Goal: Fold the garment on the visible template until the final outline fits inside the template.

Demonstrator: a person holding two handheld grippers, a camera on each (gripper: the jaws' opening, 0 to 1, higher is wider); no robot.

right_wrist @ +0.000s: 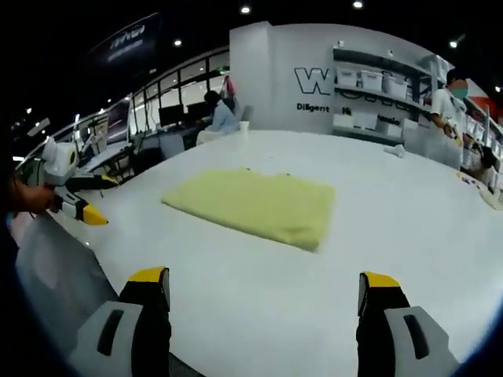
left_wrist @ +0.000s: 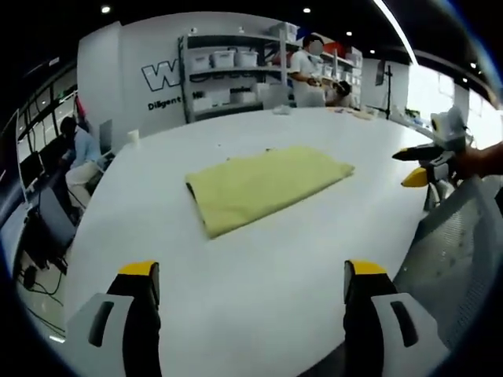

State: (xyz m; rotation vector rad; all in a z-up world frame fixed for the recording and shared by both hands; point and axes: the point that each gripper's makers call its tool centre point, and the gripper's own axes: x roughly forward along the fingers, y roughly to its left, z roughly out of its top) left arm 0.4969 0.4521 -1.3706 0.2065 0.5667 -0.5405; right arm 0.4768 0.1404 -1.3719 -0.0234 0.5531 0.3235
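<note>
A yellow garment (left_wrist: 267, 188) lies folded into a flat rectangle on the white table (left_wrist: 259, 314). My left gripper (left_wrist: 251, 273) stands open near the table's front edge, well short of the cloth, with nothing between its yellow-tipped fingers. In the right gripper view the same garment (right_wrist: 255, 204) lies ahead, and my right gripper (right_wrist: 264, 280) is open and empty, apart from the cloth. The right gripper (left_wrist: 424, 166) also enters the left gripper view from the right, held off the table's side. The left gripper (right_wrist: 77, 201) shows at the left of the right gripper view, beyond the table's edge.
A small white cup (left_wrist: 134, 135) stands near the table's far left edge. Small items (left_wrist: 354, 112) lie at the far end. Shelves with bins (left_wrist: 228, 71) and standing people are behind. A person sits at desks (left_wrist: 75, 153). A grey mesh chair back (left_wrist: 464, 251) is beside the table.
</note>
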